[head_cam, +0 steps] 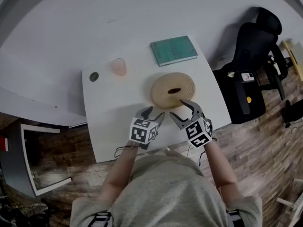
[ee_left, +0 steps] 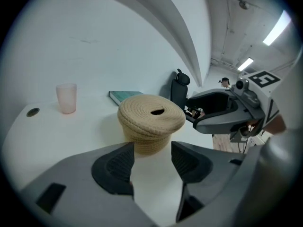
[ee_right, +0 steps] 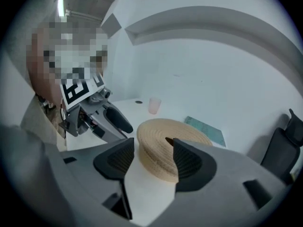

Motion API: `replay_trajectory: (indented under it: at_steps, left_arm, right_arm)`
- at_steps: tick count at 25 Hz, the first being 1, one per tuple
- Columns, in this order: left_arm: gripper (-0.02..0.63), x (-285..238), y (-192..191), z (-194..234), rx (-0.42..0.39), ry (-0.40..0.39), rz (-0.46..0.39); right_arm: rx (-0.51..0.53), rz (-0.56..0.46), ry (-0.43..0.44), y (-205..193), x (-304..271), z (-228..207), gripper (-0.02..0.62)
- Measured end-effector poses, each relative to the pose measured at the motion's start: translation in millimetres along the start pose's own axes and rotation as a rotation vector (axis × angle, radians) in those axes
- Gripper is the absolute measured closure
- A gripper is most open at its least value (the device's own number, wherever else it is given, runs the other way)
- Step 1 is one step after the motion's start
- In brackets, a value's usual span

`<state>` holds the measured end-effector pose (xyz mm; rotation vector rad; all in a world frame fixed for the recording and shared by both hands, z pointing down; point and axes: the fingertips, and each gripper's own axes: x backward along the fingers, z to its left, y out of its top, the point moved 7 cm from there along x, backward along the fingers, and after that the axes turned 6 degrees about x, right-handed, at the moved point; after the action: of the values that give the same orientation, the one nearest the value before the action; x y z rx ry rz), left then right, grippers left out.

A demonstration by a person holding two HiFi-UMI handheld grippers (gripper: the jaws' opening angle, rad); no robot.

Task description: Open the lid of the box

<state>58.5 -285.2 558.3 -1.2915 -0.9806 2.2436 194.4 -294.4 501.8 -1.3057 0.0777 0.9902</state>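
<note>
A round tan woven-rope box [head_cam: 173, 90] stands on the white table [head_cam: 113, 126], its lid on top with a dark hole in the middle. My left gripper [head_cam: 154, 113] hovers near the table's front edge, just short of the box, open with nothing between its jaws. My right gripper [head_cam: 181, 109] is at the box's near right side, also open and empty. In the left gripper view the box [ee_left: 150, 122] sits straight ahead beyond the left gripper [ee_left: 152, 152]. In the right gripper view the box [ee_right: 158, 143] lies close in front of the right gripper [ee_right: 154, 157].
A pink cup [head_cam: 118, 66] and a small dark disc [head_cam: 94, 76] sit at the table's far left. A green book [head_cam: 173, 50] lies at the far edge behind the box. A black office chair [head_cam: 251, 56] stands to the right of the table, on the wooden floor.
</note>
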Motion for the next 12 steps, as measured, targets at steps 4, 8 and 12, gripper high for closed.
replay_trajectory:
  at_steps: [4, 8, 12]
  left_arm:
    - [0.366, -16.0, -4.0, 9.1, -0.011, 0.000, 0.037]
    - [0.350, -27.4, -3.8, 17.0, -0.008, -0.007, 0.060]
    - [0.347, -37.6, -2.3, 21.5, -0.014, -0.014, 0.080]
  right_arm:
    - [0.075, 0.061, 0.029, -5.9, -13.7, 0.5, 0.344]
    - [0.145, 0.110, 0.055, -9.9, -26.7, 1.3, 0.345]
    - [0.221, 0.158, 0.077, -13.4, -39.3, 2.0, 0.345]
